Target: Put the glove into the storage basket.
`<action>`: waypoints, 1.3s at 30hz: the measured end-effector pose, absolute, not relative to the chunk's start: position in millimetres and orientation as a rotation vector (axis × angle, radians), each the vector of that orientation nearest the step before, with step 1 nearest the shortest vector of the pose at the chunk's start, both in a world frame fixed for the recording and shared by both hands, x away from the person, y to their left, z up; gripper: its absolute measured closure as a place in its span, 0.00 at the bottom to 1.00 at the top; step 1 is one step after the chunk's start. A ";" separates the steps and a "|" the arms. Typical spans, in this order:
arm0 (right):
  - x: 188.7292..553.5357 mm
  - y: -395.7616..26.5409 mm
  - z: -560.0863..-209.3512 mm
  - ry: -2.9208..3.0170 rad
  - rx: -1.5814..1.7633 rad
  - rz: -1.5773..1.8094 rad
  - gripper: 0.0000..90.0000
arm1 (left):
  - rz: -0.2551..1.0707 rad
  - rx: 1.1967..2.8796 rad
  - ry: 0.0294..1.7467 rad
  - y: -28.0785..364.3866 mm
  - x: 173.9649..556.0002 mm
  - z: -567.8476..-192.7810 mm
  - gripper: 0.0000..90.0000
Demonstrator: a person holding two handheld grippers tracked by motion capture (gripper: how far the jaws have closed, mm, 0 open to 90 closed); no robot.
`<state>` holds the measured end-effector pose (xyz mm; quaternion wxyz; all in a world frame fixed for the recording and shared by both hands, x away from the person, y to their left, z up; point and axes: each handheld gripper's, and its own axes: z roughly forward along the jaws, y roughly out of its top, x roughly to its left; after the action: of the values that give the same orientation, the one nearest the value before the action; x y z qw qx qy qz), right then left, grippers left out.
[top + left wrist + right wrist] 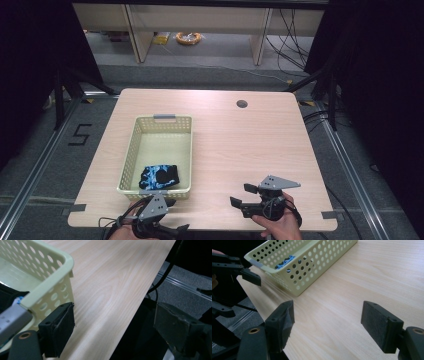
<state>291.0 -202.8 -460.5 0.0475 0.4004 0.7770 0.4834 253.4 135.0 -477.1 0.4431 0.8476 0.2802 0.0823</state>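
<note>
Both claws released, nothing between the jaws: left claw [167,202] at the near edge of the basket [131,150], right claw [243,195] over bare counter [240,145] near right. Blue-black cloth [160,176] lies in the basket's near end.

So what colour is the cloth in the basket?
Black with blue-and-white patches; the cloth shows best in the high view.
</note>
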 end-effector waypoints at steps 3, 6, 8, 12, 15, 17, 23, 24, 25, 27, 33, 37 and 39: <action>289.5 -203.6 -463.5 2.373 1.190 1.475 0.28 | 0.189 2.098 0.680 134.2 252.0 -481.3 0.18; 286.9 -203.2 -465.9 2.389 1.194 1.471 0.26 | 0.198 2.121 0.655 135.5 251.7 -484.7 0.18; 285.7 -203.2 -467.4 2.390 1.171 1.464 0.25 | 0.198 2.124 0.652 135.9 250.9 -487.1 0.18; 284.4 -203.3 -471.0 2.396 1.161 1.448 0.25 | 0.191 2.125 0.675 137.8 250.2 -490.8 0.18; 280.5 -202.4 -472.3 2.407 1.180 1.451 0.25 | 0.173 2.128 0.694 140.3 250.5 -495.1 0.18; 278.6 -203.0 -473.0 2.416 1.157 1.426 0.24 | 0.192 2.149 0.697 142.5 250.6 -497.4 0.18; 272.6 -203.0 -476.3 2.437 1.171 1.407 0.23 | 0.207 2.165 0.667 146.4 250.0 -500.0 0.18; 271.8 -203.2 -477.0 2.435 1.164 1.403 0.23 | 0.199 2.145 0.673 146.1 249.1 -501.4 0.18; 273.8 -205.1 -478.6 2.446 1.099 1.393 0.23 | 0.201 2.144 0.674 146.2 248.9 -501.7 0.18; 270.4 -204.8 -479.2 2.448 1.128 1.393 0.23 | 0.212 2.155 0.677 147.2 247.9 -502.5 0.18; 262.6 -203.7 -484.8 2.487 1.062 1.270 0.23 | 0.219 2.195 0.670 147.8 245.2 -504.8 0.18; 258.5 -201.5 -489.4 2.538 1.039 1.256 0.22 | 0.209 2.183 0.670 146.6 243.2 -506.3 0.17; 255.5 -201.5 -490.4 2.523 1.044 1.237 0.22 | 0.215 2.199 0.656 147.2 243.5 -505.9 0.17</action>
<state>255.5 -201.5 -490.4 0.0718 0.3474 0.8395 0.4115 243.5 147.2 -505.9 0.4062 0.8718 0.2603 0.0852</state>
